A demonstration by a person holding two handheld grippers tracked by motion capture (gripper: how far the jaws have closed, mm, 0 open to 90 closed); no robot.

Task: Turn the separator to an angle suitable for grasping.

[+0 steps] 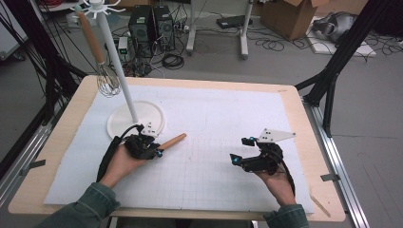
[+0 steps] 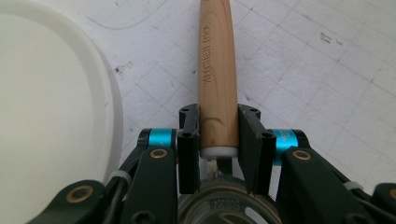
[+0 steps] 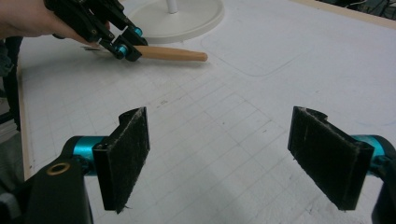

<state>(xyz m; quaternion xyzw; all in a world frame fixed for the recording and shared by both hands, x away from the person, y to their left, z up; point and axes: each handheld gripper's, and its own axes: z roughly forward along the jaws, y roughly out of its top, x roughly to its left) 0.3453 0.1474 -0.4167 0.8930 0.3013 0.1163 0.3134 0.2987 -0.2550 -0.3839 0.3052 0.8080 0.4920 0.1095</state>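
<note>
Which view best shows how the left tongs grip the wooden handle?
The left gripper view: the wooden handle lies between both pads, which press its sides near the white collar. The high view shows the left tongs with the handle poking out. The right gripper view shows the grip small and far off.

Whisk (image 1: 108, 81) on stand (image 1: 135, 118) — cardboard box (image 1: 291, 15)
</note>
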